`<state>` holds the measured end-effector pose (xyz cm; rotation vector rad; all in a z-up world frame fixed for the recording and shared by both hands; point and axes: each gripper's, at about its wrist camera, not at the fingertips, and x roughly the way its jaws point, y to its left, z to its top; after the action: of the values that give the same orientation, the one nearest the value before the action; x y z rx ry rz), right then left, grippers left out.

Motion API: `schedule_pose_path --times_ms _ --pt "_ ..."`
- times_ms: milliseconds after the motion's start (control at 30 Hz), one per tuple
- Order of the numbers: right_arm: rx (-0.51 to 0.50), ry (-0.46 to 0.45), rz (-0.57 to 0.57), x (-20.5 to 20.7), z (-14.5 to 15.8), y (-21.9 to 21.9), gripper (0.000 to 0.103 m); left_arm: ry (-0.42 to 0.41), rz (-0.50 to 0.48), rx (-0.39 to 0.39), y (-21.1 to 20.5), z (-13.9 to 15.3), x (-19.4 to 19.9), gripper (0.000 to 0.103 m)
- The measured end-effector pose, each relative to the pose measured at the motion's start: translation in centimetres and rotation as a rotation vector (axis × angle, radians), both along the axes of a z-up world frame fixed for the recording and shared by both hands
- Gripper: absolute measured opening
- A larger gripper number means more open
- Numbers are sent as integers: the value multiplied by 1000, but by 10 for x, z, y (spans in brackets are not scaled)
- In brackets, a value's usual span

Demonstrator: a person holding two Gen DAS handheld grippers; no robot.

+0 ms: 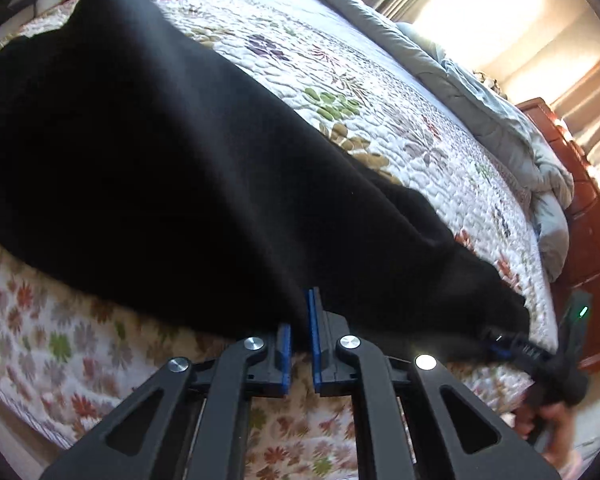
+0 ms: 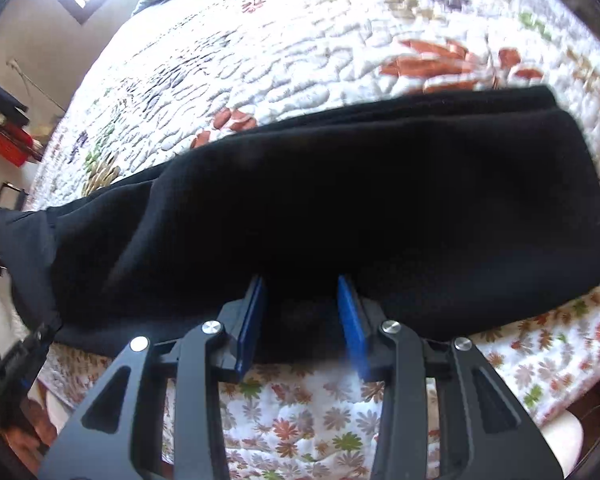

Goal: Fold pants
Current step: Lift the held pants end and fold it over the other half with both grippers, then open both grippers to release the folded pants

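1. The left claw [image 1: 300, 320] sits at the lower middle of the left wrist view, its blue pads [image 1: 313, 336] drawn narrow with the near edge of the black pants [image 1: 160, 168] pinched between them.
2. The right claw [image 2: 302, 312] sits at the lower middle of the right wrist view with its jaws a moderate way apart. The hem of the pants [image 2: 340, 216] lies in the gap between the blue pads [image 2: 350, 320], but whether they press the cloth I cannot tell.
3. In the left wrist view the pants run as a long dark band from the upper left of the frame down to the lower right, where the right claw [image 1: 500, 342] meets their far end.
4. In the right wrist view the pants stretch across the middle of the frame, folded double with a rounded end at the right.
5. They lie on a bed covered by a white floral quilt [image 1: 380, 92].
6. A rumpled grey comforter [image 1: 480, 92] lies along the quilt's upper right edge in the left wrist view.
7. A red-brown wooden dresser [image 1: 580, 208] stands at the right edge, below a bright curtained window [image 1: 484, 12].
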<state>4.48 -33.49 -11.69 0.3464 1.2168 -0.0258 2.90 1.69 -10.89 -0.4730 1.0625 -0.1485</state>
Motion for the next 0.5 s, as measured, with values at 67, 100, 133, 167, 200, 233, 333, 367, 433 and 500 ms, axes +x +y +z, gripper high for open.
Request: schedule_pose_path --times_ms 67,100,133,167,200,233,333,367,433,500 --pt "-1 -37 35 -2 13 20 40 0 -2 -2 0 -2 0 7" --pt "25 -58 70 -2 19 33 40 4 1 -9 1 -2 0 7" --pt "45 -70 105 -3 23 45 40 5 0 -10 0 -3 1 7" --pt "67 -77 153 -2 26 61 40 3 -3 -5 0 -3 2 7" --pt "101 -81 213 -2 29 81 41 2 -5 -3 -1 -3 2 7" --pt "133 -74 262 0 29 98 40 2 -9 -4 -1 -4 2 7" --pt "145 11 345 9 11 141 39 12 -22 -46 7 -4 2 11" --pt "107 33 343 13 1 150 40 21 -22 -67 12 -4 2 18" --pt "81 22 335 16 -6 155 41 34 5 -104 32 1 1 21" --pt "79 19 334 17 -6 158 41 37 41 -128 54 5 1 32"
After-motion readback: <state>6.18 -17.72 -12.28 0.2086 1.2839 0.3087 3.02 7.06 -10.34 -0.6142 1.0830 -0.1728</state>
